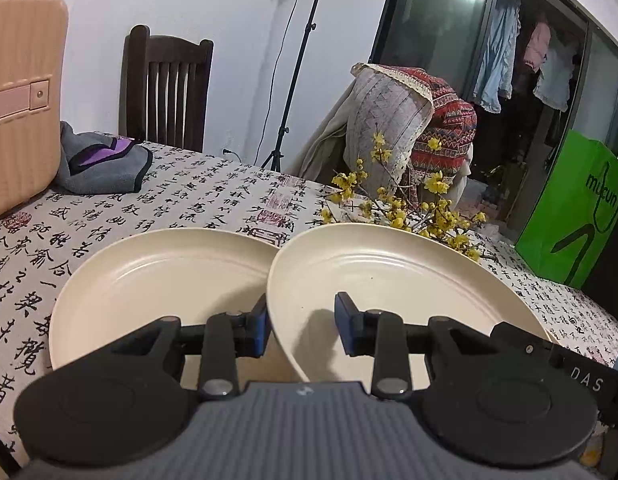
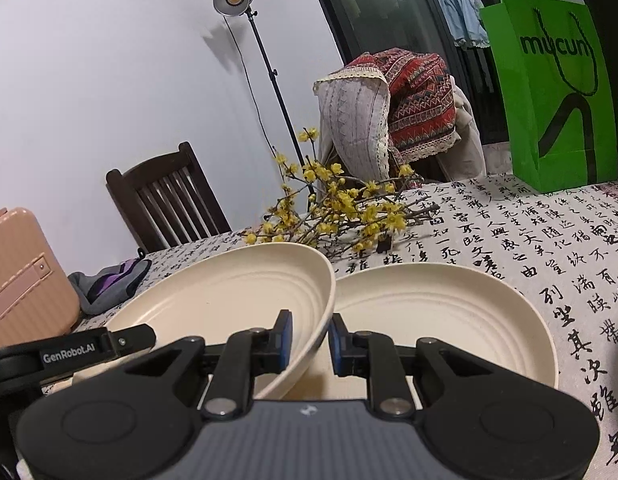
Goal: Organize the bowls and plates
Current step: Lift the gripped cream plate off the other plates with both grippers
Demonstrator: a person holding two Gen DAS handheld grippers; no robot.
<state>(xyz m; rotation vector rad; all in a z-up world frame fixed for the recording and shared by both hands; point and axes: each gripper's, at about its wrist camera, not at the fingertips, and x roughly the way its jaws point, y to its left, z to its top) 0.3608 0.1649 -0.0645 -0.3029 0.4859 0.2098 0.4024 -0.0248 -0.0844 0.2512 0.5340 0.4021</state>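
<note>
Three cream plates are in play on a calligraphy tablecloth [image 1: 197, 200]. The middle plate [image 1: 389, 276] [image 2: 229, 292] is lifted and tilted, overlapping its neighbours. My left gripper [image 1: 303, 316] is shut on its left rim, one blue pad under the wall and one inside. My right gripper [image 2: 311, 336] is shut on the opposite rim. A second plate [image 1: 161, 276] lies flat to the left. A third plate [image 2: 437, 320] lies flat to the right. Each view shows a piece of the other gripper's black body [image 1: 577, 364] [image 2: 69, 354] at its edge.
Yellow flowering branches [image 1: 409, 208] lie just behind the plates. A pink suitcase [image 1: 21, 92] and a grey-purple cloth [image 1: 105, 168] sit at the far left. A green paper bag [image 2: 557, 92] stands at the far right. Behind the table are a dark wooden chair [image 1: 165, 84] and a cloth-draped chair [image 2: 389, 112].
</note>
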